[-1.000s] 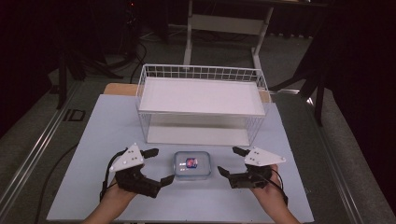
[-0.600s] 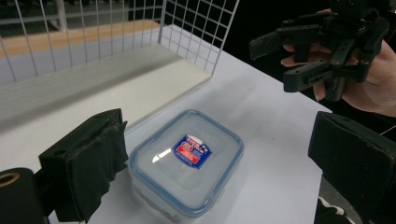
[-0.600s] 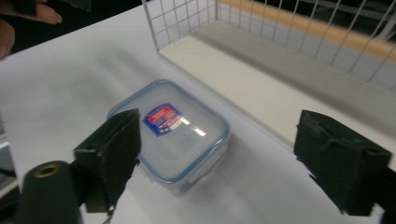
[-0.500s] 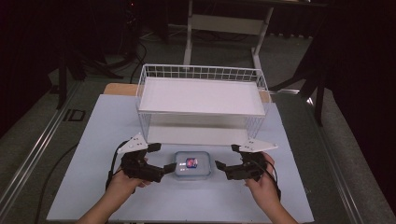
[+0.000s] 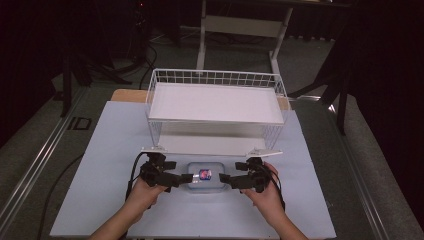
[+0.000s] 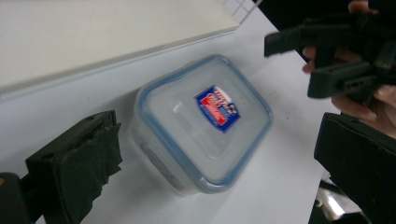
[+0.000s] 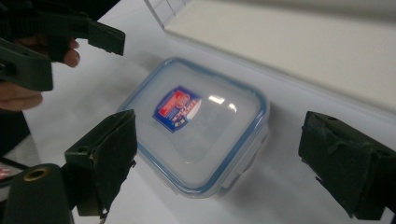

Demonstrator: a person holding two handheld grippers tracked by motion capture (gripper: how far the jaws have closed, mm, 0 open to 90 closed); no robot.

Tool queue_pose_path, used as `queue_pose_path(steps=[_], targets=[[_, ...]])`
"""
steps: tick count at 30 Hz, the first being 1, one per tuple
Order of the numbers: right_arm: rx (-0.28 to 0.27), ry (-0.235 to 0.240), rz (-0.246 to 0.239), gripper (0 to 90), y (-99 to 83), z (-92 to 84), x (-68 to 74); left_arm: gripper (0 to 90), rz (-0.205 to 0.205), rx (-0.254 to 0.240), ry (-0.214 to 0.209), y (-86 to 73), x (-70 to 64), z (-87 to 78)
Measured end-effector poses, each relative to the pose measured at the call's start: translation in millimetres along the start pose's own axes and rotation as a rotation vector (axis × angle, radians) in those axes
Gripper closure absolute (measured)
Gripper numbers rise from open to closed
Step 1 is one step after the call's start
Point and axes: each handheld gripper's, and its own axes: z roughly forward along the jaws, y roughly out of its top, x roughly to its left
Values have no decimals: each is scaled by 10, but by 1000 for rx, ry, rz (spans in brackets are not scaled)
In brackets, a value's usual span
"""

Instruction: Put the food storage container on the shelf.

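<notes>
A clear plastic food box (image 5: 205,178) with a blue-rimmed lid and a red-and-blue label lies flat on the table, just in front of the wire rack. My left gripper (image 5: 181,176) sits at its left side and my right gripper (image 5: 227,179) at its right, both pointing inward. In the left gripper view the box (image 6: 205,121) lies between the wide-apart jaws of the left gripper (image 6: 219,133), untouched. The right gripper view shows the same: the box (image 7: 196,126) lies in the gap of the open right gripper (image 7: 219,135).
A white wire rack (image 5: 215,102) with a flat white shelf stands right behind the box. The pale table mat (image 5: 100,165) stretches out to both sides. Dark stands and a table frame are beyond the far edge.
Both grippers have moved forward and inward from the near edge. They now flank the box closely, with their jaws around its ends. The box has not moved.
</notes>
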Motion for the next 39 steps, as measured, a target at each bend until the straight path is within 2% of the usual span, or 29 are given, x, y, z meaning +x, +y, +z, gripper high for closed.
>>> queue_pose_path(steps=[4, 6, 7, 8, 9, 11, 13, 17, 19, 24, 26, 27, 28, 30, 31, 35, 36, 39], targets=[[23, 19, 98, 136, 7, 70, -111, 13, -47, 17, 4, -6, 74, 91], [41, 19, 131, 146, 4, 100, -150, 13, -80, 27, -2, -17, 107, 140], [52, 27, 155, 151, -2, 113, -170, 13, -87, 29, 0, -22, 116, 158], [52, 27, 155, 151, -2, 113, -170, 13, -87, 29, 0, -22, 116, 158], [57, 31, 171, 166, -6, 125, -183, 13, -105, 38, -9, -37, 146, 205], [74, 52, 240, 182, -31, 172, -245, 13, -116, 47, -32, -58, 172, 249], [86, 64, 268, 183, -49, 208, -275, 13, -150, 48, -40, -82, 201, 284], [103, 85, 315, 214, -82, 263, -309, 20, -193, 64, -50, -112, 251, 345], [105, 90, 327, 224, -92, 283, -315, 51, -228, 67, -62, -129, 286, 361], [116, 116, 364, 263, -131, 327, -342, 151, -274, 79, -78, -163, 357, 380], [129, 123, 373, 295, -141, 345, -343, 163, -277, 89, -79, -174, 356, 387], [145, 134, 385, 326, -145, 367, -342, 218, -281, 91, -85, -180, 354, 389], [145, 134, 385, 326, -145, 367, -342, 218, -284, 97, -81, -182, 348, 392], [157, 156, 404, 370, -141, 378, -344, 276, -286, 102, -97, -186, 343, 413], [162, 174, 405, 393, -137, 380, -344, 288, -289, 104, -106, -186, 342, 419], [178, 187, 415, 417, -126, 377, -369, 318, -295, 101, -102, -182, 334, 414], [179, 190, 435, 424, -129, 374, -380, 328, -291, 103, -97, -178, 325, 405], [180, 178, 437, 425, -134, 360, -358, 401, -242, 95, -54, -156, 253, 351]])
